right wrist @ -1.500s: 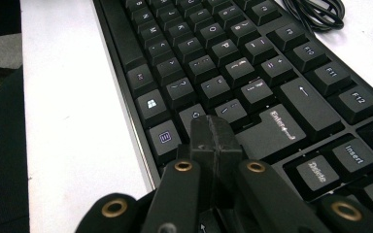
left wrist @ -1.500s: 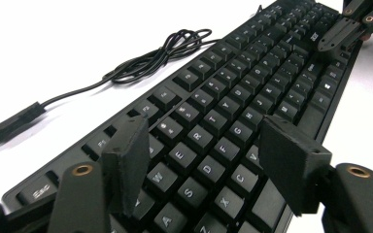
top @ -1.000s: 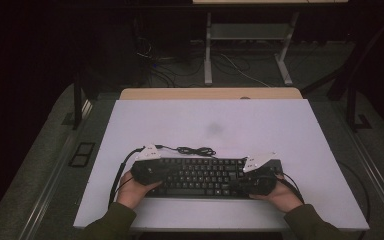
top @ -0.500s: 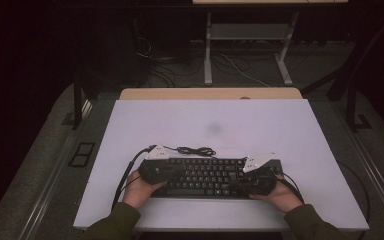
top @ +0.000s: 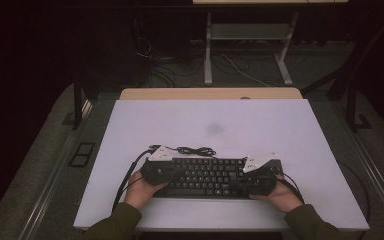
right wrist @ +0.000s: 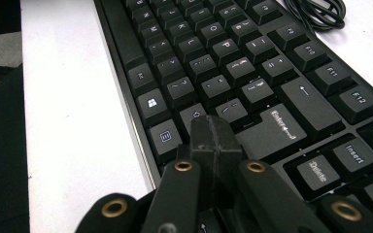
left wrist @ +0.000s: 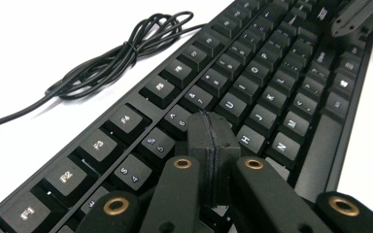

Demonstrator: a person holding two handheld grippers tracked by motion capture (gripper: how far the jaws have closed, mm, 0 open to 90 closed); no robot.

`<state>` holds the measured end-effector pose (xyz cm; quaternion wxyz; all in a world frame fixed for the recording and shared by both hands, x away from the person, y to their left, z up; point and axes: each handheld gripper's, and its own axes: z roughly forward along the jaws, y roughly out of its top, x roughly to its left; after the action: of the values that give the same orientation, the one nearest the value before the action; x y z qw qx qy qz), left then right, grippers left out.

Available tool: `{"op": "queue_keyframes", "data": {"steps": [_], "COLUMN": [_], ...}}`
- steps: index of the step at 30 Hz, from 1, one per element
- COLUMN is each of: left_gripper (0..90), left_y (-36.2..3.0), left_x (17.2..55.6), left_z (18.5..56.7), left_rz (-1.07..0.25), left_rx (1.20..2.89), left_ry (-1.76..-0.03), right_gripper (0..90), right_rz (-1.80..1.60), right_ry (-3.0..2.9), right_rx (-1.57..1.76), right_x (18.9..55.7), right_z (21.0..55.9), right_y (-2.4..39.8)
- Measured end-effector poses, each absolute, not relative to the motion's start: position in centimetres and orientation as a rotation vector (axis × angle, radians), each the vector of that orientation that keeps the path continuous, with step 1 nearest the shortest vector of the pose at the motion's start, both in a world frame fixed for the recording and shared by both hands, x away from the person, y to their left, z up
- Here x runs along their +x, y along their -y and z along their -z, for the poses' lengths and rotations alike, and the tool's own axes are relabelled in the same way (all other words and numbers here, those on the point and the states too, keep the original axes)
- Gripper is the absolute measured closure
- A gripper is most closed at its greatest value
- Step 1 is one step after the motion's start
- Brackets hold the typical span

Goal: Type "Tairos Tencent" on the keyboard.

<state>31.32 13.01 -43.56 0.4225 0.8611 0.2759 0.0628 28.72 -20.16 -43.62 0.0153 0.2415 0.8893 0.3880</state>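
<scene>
A black keyboard (top: pixel 207 176) lies near the front edge of the white table (top: pixel 215 127). My left gripper (top: pixel 166 167) hovers over its left end, jaws pressed together with nothing between them; in the left gripper view the gripper (left wrist: pixel 212 131) points at the keyboard (left wrist: pixel 252 73) near the G and H keys. My right gripper (top: pixel 254 180) is over the right end, also shut and empty; in the right gripper view the gripper (right wrist: pixel 214 133) sits above the keyboard (right wrist: pixel 223 58) by the shift and Enter keys. Whether the tips touch the keys I cannot tell.
The keyboard's coiled black cable (top: pixel 196 150) lies just behind it on the table, seen as a bundle (left wrist: pixel 121 53) in the left gripper view. A wooden table edge (top: pixel 210 93) and a metal stand (top: pixel 247 37) stand beyond. Dark floor surrounds the table.
The left hand and its gripper shifted slightly over the keyboard's left end. The right hand has kept still.
</scene>
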Motion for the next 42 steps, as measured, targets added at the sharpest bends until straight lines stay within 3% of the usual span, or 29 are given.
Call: {"op": "queue_keyframes", "data": {"steps": [11, 18, 28, 34, 42], "left_gripper": [88.7, 82.9, 57.8, 49.1, 45.7], "left_y": [-14.2, -14.6, -15.4, -15.7, -16.3], "left_x": [31.1, 30.9, 30.4, 30.2, 29.8], "left_z": [42.1, 42.0, 42.0, 42.3, 42.3], "left_rz": [-0.152, -0.156, -0.186, -0.187, -0.197], "left_rx": [2.077, 2.070, 2.054, 2.051, 2.038], "left_ry": [-0.704, -0.717, -0.739, -0.746, -0.746], "right_gripper": [89.2, 89.2, 89.2, 89.0, 70.9], "right_rz": [-1.204, -1.207, -1.212, -1.299, -1.413], "right_ry": [-2.764, -2.766, -2.764, -2.718, -2.662], "right_rx": [0.749, 0.750, 0.744, 0.752, 0.780], "right_x": [28.7, 28.7, 28.7, 28.8, 28.9], "right_z": [43.6, 43.6, 43.5, 42.7, 41.9], "right_y": [20.2, 20.2, 20.2, 20.6, 20.9]}}
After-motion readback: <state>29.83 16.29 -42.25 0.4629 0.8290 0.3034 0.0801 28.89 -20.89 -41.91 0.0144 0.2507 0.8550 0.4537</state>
